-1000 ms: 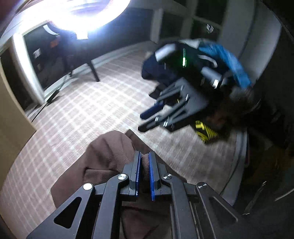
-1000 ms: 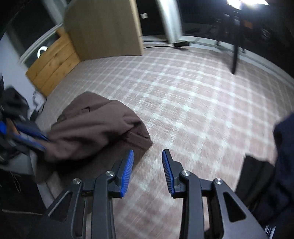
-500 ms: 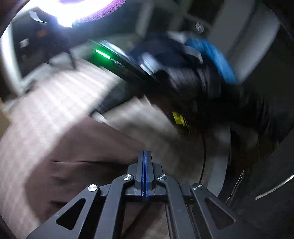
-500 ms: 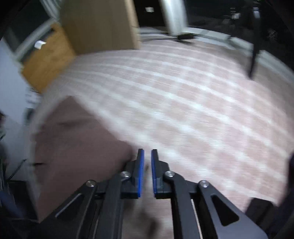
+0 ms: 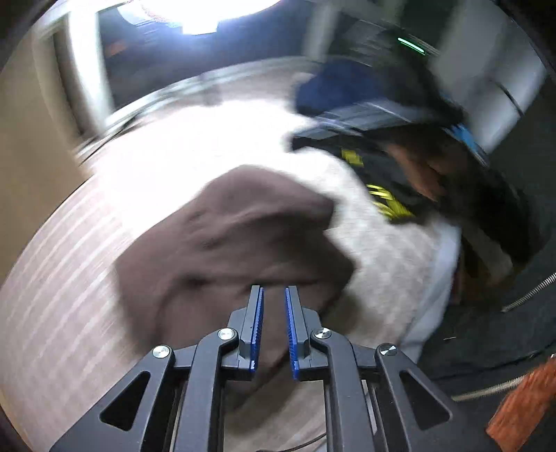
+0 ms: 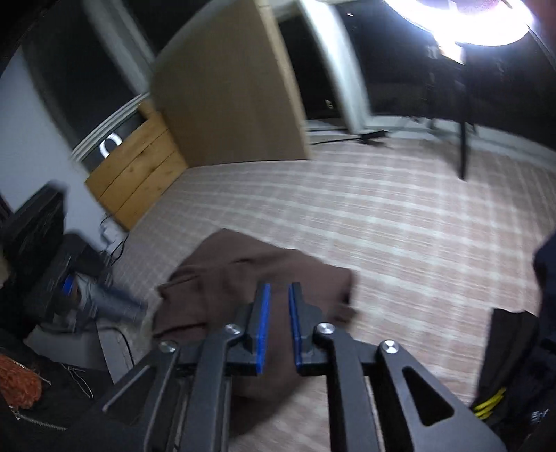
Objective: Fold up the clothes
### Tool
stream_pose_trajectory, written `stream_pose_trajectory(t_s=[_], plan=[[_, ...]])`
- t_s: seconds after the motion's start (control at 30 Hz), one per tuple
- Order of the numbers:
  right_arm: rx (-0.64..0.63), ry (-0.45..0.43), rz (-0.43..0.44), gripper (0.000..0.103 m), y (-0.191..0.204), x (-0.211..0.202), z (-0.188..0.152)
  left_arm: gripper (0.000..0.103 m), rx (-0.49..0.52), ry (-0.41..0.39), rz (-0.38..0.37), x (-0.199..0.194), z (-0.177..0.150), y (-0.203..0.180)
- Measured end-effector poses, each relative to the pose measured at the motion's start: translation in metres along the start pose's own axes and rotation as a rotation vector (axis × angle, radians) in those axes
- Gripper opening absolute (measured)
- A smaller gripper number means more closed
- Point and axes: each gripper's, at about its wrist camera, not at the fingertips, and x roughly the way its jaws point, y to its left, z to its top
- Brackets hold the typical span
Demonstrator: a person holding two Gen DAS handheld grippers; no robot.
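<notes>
A brown garment (image 5: pixel 236 236) lies bunched on the pale checked surface (image 5: pixel 69 295). In the left wrist view my left gripper (image 5: pixel 274 295) hovers over the garment's near edge. Its jaws are opening, with a narrow gap and no cloth between the pads. In the right wrist view the same brown garment (image 6: pixel 243 278) lies just beyond my right gripper (image 6: pixel 278 292). Its jaws are opening too, and nothing is pinched between them. A person's hand (image 5: pixel 417 174) shows blurred at the upper right of the left wrist view, on the right gripper's dark body.
A dark garment with yellow stripes (image 6: pixel 497 382) lies at the right, also visible as the striped garment (image 5: pixel 382 198). A wooden cabinet (image 6: pixel 226 94) and a wooden drawer unit (image 6: pixel 135 174) stand beyond. A ring light (image 6: pixel 469 21) on a black stand (image 6: pixel 462 149) is at the far right.
Half a second ago both grippers' jaws were together over the brown garment; now both stand slightly apart. The right gripper has lifted back, and the garment lies more bunched than a second ago.
</notes>
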Motion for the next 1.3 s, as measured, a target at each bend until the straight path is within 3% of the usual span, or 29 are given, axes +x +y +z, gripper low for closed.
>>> stream_pose_trajectory(t_s=[0.07, 0.17, 0.3, 0.43, 0.5, 0.6, 0.77, 0.93, 1.0, 1.07, 1.17, 1.23, 1.3], plan=[[0.024, 0.04, -0.061, 0.02, 0.009, 0.022, -0.018, 0.012, -0.055, -0.004, 0.061, -0.009, -0.019, 0.024], [0.052, 0.211, -0.187, 0.02, 0.003, 0.056, -0.066, 0.012, -0.134, -0.02, 0.112, -0.02, -0.046, 0.054], [0.153, 0.164, -0.212, 0.02, 0.004, 0.019, -0.063, 0.013, -0.175, -0.041, 0.098, -0.011, -0.06, 0.069], [0.12, 0.095, -0.233, 0.021, 0.031, -0.002, -0.034, 0.013, -0.148, -0.039, 0.053, 0.005, -0.065, 0.067], [0.076, 0.098, -0.181, 0.021, 0.055, 0.006, -0.025, 0.013, -0.135, -0.03, 0.037, 0.011, -0.07, 0.067], [-0.009, 0.12, -0.109, 0.039, 0.098, 0.023, -0.02, 0.015, -0.138, -0.023, 0.038, 0.017, -0.076, 0.074], [-0.181, 0.162, -0.02, 0.039, 0.172, 0.087, -0.023, 0.015, -0.157, -0.074, 0.04, 0.009, -0.071, 0.088], [-0.143, 0.305, -0.146, 0.038, 0.16, 0.136, -0.053, 0.015, -0.12, -0.118, 0.027, 0.011, -0.053, 0.084], [-0.11, 0.293, -0.112, 0.038, 0.16, 0.118, -0.061, 0.015, -0.112, -0.139, 0.007, 0.017, -0.045, 0.079], [-0.074, 0.308, -0.062, 0.038, 0.159, 0.093, -0.062, 0.022, -0.093, -0.143, -0.007, 0.028, -0.039, 0.072], [0.003, 0.186, -0.101, 0.038, 0.137, 0.034, -0.048, 0.026, -0.052, -0.086, 0.008, 0.053, -0.04, 0.064], [0.075, 0.1, -0.179, 0.038, 0.109, 0.008, -0.038, 0.026, -0.049, -0.058, 0.02, 0.06, -0.041, 0.064], [0.168, 0.089, -0.24, 0.038, 0.077, 0.001, -0.042, 0.024, -0.066, -0.073, 0.016, 0.049, -0.038, 0.064]])
